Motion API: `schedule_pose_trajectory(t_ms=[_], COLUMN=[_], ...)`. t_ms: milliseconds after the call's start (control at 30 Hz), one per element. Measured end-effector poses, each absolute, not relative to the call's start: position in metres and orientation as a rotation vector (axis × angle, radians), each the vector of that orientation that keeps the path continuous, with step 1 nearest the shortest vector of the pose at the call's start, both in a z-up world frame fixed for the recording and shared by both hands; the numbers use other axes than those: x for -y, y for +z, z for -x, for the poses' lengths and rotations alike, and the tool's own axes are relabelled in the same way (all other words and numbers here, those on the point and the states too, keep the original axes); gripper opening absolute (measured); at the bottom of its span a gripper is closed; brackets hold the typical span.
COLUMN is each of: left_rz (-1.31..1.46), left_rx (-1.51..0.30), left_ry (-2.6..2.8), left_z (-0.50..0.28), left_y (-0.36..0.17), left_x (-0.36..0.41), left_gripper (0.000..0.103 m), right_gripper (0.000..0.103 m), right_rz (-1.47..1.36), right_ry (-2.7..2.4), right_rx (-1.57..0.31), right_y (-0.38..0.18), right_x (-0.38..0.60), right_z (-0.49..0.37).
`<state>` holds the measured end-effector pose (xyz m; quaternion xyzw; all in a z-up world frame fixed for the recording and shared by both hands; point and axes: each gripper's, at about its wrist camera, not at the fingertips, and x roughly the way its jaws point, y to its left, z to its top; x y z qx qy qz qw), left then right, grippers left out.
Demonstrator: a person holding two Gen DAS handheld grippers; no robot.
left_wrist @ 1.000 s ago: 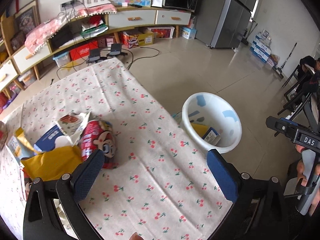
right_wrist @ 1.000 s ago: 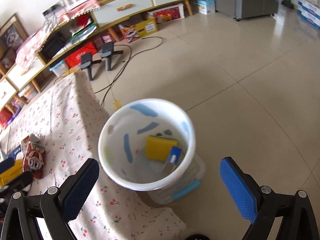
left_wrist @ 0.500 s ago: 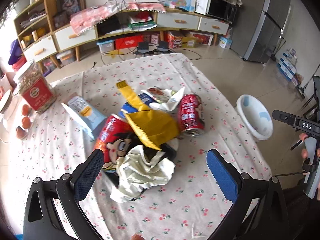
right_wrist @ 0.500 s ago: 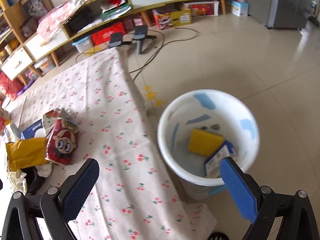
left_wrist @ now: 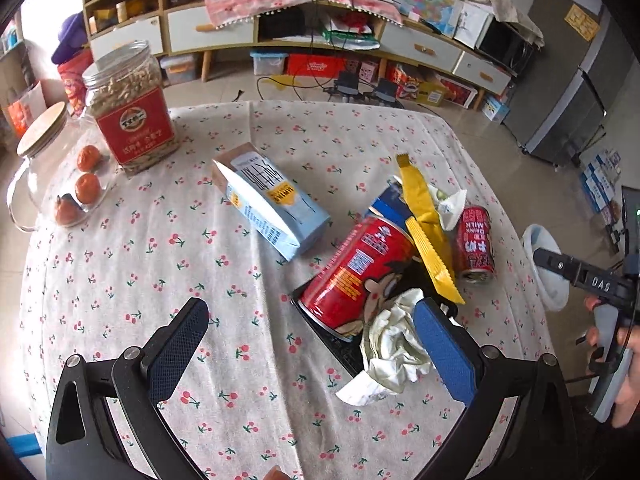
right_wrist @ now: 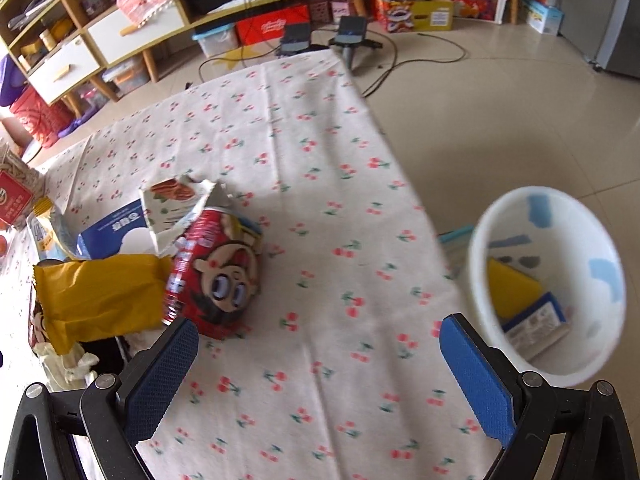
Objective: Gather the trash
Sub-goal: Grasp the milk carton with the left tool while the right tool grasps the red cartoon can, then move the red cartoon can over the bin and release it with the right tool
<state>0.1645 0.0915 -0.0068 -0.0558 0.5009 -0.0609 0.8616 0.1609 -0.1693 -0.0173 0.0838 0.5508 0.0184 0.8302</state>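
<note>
A trash pile lies on the cherry-print tablecloth (left_wrist: 160,248): a large red cartoon can (left_wrist: 356,276), a small red milk can (left_wrist: 474,244), a yellow wrapper (left_wrist: 428,236), crumpled white paper (left_wrist: 394,348) and a light blue carton (left_wrist: 268,200). My left gripper (left_wrist: 316,356) is open and empty, just short of the pile. In the right wrist view the small red can (right_wrist: 218,276) and yellow wrapper (right_wrist: 100,300) lie left of my open, empty right gripper (right_wrist: 320,376). The white bin (right_wrist: 548,280) stands on the floor beside the table, holding a yellow sponge (right_wrist: 512,292) and a blue box.
A jar with a red label (left_wrist: 132,108) and a glass jar holding orange fruit (left_wrist: 56,176) stand at the table's far left. The bin also shows at the right in the left wrist view (left_wrist: 546,264). Shelves and cables lie beyond the table.
My left gripper has swung left from the bin side to face the trash pile and jars. My right gripper has moved left from above the bin to over the table's edge.
</note>
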Motion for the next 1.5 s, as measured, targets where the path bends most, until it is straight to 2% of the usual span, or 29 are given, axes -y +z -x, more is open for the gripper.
schedule_pose_trajectory(t_ms=[400, 600, 767, 833, 933, 1133, 1500], left_rz=[0.265, 0.335, 0.362, 0.356, 0.317, 0.312, 0.297], left_rx=[-1.06, -1.093, -1.129, -1.13, -1.12, -1.094, -1.002], left_ry=[0.174, 0.168, 0.13, 0.128, 0.13, 0.143, 0.092], left_z=[-0.245, -0.275, -0.285, -0.285, -0.282, -0.267, -0.219], left_y=[-0.033, -0.067, -0.082, -0.085, -0.082, -0.068, -0.024], left_x=[-0.12, -0.111, -0.102, -0.099, -0.096, -0.107, -0.106], left_gripper=[0.102, 0.089, 0.071, 0.069, 0.064, 0.055, 0.054], right_gripper=[0.099, 0.089, 0.083, 0.077, 0.064, 0.064, 0.064], right_rz=[-0.205, -0.24, -0.303, -0.313, -0.334, -0.339, -0.368], right_ry=[0.066, 0.087, 0.13, 0.149, 0.174, 0.177, 0.214], right_rx=[-1.259, -1.303, -1.332, -1.349, -1.361, -1.324, -1.242], right_y=[-0.055, -0.07, -0.079, -0.083, -0.087, -0.079, -0.046], right_x=[0.136, 0.133, 0.131, 0.127, 0.125, 0.132, 0.165], right_z=[-0.212, -0.221, -0.226, -0.226, -0.227, -0.224, -0.197])
